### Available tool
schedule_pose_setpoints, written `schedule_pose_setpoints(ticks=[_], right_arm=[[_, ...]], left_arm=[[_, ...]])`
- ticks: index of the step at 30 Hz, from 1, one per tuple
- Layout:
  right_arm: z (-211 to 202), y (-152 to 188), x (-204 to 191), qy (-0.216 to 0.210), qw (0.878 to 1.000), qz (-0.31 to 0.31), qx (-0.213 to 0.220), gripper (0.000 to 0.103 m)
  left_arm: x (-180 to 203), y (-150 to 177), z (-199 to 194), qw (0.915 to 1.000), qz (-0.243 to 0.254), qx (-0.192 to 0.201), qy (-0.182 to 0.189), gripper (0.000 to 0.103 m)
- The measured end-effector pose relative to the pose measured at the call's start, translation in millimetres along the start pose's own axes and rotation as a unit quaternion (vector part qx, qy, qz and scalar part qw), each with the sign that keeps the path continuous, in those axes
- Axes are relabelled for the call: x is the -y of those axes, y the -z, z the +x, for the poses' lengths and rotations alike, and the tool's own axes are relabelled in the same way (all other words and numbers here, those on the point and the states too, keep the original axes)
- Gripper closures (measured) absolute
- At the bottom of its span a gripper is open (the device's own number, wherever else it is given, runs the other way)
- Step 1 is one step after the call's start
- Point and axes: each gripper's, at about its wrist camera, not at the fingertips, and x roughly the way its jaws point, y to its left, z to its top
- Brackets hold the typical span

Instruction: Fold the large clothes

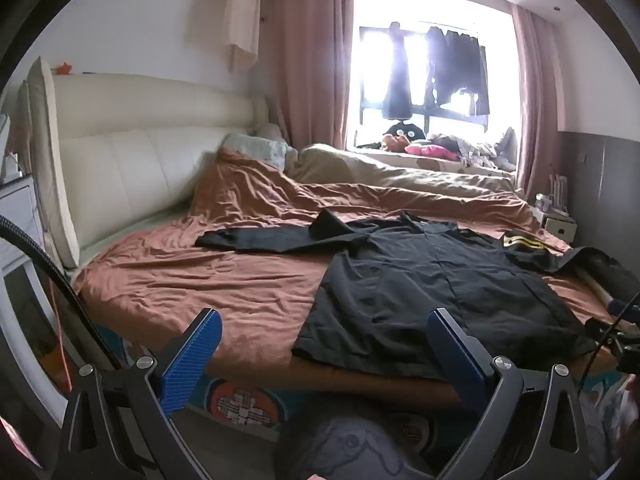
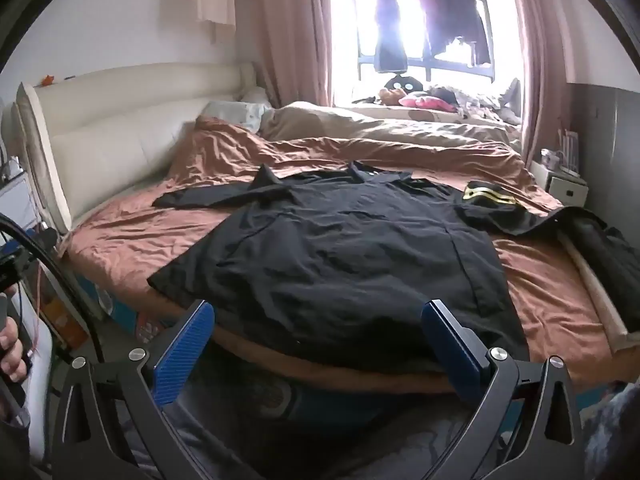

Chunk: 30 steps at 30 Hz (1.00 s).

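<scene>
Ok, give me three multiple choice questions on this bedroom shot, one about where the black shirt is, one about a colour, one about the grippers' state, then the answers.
1. Where does the black shirt lie?
A. spread on the bed
B. hung at the window
C. on the floor

2. What colour is the bed sheet under it?
A. white
B. rust orange
C. green

3. How do the left gripper and the right gripper stand?
A. both shut on the shirt
B. one open, one shut
C. both open, holding nothing

Answers:
1 A, it lies flat with its sleeves out, its hem near the bed's near edge.
2 B, rust-orange cloth shows all round the shirt.
3 C, each view shows its blue pads wide apart with nothing pressed between them.
</scene>
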Motion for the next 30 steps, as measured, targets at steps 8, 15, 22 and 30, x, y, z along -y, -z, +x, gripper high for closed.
schedule_pose_setpoints(ticks=[8,15,22,30], right_arm=[[3.9,3.3,-0.5,0.016,1.000,0.012,-0.018,0.000],[-3.7,3.8,-0.4,0.027,0.999,0.015,-0.015,0.000],[-14.7,7.9,0.3,0.035,0.999,0.016,-0.006,0.000],[-27.1,11.4,0.0,0.045,0.999,0.013,-0.002,0.000]], left_arm=[[2.8,-2.6,-0.2,0.9998,0.005,-0.010,0.017,0.000],[3.8,4.0,-0.5,0.9994,0.003,-0.005,0.035,0.000],[5.7,5.4,-8.0,0.9989,0.007,-0.001,0.046,0.000],[8.2,3.7,-19.5,0.9982,0.005,-0.003,0.060,0.000]])
